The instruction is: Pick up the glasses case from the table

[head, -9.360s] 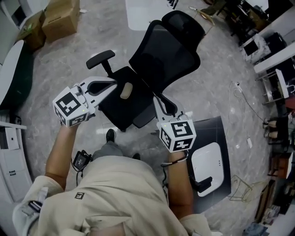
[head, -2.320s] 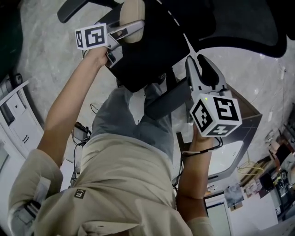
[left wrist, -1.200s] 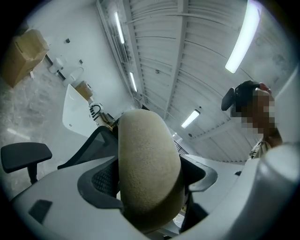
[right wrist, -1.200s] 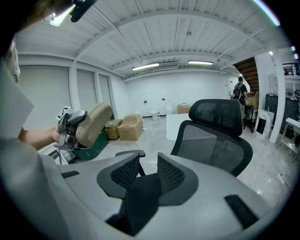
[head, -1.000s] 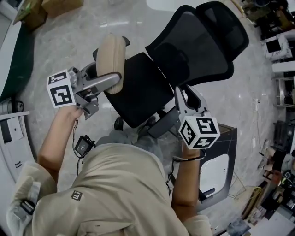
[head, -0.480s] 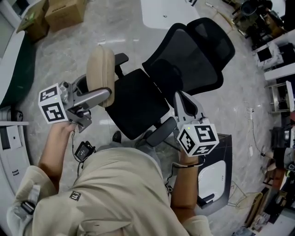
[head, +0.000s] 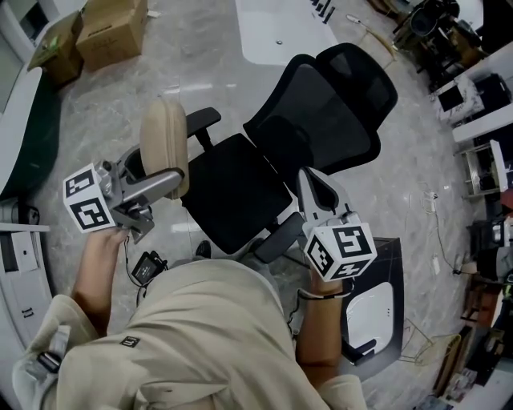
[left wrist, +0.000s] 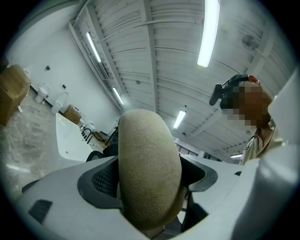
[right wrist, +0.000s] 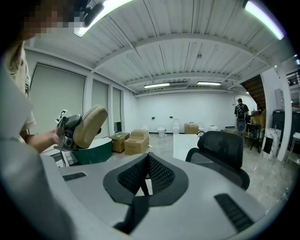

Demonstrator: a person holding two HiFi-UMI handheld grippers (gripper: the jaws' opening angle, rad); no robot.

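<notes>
The glasses case is a beige, rounded, fabric-covered case. It is held upright in the air beside the office chair, with my left gripper shut on its lower part. In the left gripper view the case fills the space between the two pads, which press on its sides. My right gripper hangs over the chair's near arm with its jaws shut and nothing between them. The right gripper view shows its pads closed together, and the case off to the left in my other gripper.
A black mesh office chair stands just ahead between the grippers. Cardboard boxes and a white table lie beyond it. A dark green curved piece is at the left. A computer case sits on the floor at the right.
Both grippers have risen, the left one carrying the case up and away from the chair. The right gripper's jaws have closed on nothing.
</notes>
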